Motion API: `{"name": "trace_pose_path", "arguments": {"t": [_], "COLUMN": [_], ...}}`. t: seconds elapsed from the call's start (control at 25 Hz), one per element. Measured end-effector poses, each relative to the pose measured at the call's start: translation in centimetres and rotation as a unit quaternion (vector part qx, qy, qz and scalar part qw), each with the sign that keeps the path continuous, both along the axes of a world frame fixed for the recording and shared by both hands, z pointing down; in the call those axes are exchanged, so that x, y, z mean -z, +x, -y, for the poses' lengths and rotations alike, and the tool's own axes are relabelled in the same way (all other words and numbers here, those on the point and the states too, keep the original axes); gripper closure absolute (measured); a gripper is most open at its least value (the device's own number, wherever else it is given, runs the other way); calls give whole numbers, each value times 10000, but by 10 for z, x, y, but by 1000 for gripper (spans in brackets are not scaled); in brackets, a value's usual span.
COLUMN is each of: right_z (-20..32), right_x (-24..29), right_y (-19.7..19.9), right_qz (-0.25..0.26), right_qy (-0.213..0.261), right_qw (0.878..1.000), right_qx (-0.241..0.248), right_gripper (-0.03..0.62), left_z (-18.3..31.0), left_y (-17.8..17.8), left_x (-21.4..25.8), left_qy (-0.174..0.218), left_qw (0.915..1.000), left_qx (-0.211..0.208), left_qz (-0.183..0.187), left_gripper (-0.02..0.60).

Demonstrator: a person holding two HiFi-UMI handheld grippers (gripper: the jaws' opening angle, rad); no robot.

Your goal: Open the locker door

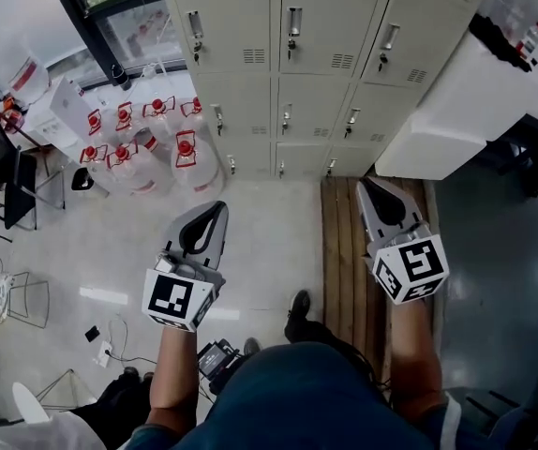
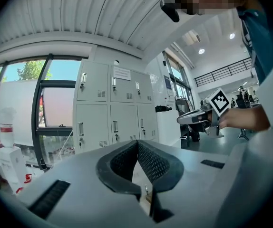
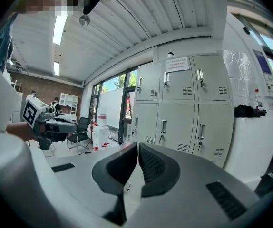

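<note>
A bank of beige lockers [image 1: 288, 64] stands ahead, all doors closed, each with a small metal handle [image 1: 293, 22]. Both grippers hang in the air well short of the lockers and touch nothing. My left gripper [image 1: 219, 205] is shut and empty, its tips meeting in the left gripper view [image 2: 137, 144] with the lockers [image 2: 112, 109] beyond. My right gripper [image 1: 364, 187] is also shut and empty; in the right gripper view [image 3: 137, 146] the lockers [image 3: 184, 108] fill the middle. Each gripper view shows the other gripper off to one side.
Several water jugs with red caps [image 1: 147, 143] stand on the floor left of the lockers. A white cabinet [image 1: 466, 101] sits right of them. A wooden strip [image 1: 344, 251] runs along the floor under my right gripper. A black chair [image 1: 7, 181] is at far left.
</note>
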State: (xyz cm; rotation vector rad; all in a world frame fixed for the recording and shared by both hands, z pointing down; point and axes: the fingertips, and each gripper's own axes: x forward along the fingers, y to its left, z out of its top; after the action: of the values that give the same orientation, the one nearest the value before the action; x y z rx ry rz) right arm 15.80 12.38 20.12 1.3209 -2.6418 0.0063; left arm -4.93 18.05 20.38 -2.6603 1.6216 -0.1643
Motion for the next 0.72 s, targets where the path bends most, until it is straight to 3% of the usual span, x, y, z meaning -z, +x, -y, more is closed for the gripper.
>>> {"name": "trace_pose_path", "arguments": {"t": [0.52, 0.72], "right_z": [106, 127], "right_x": [-19, -29], "right_y": [43, 43], "right_qz": [312, 360], "right_qy": [-102, -214], "right_qw": [9988, 9982], "right_qx": [371, 426], "right_gripper": [557, 557], "left_z": [81, 103], "left_y": [50, 52], "left_x": [-5, -5], "left_qy": [-168, -212], "left_qw": [9980, 9977], "left_qx": [396, 479], "left_qz": [459, 428], "left_gripper": [565, 565]}}
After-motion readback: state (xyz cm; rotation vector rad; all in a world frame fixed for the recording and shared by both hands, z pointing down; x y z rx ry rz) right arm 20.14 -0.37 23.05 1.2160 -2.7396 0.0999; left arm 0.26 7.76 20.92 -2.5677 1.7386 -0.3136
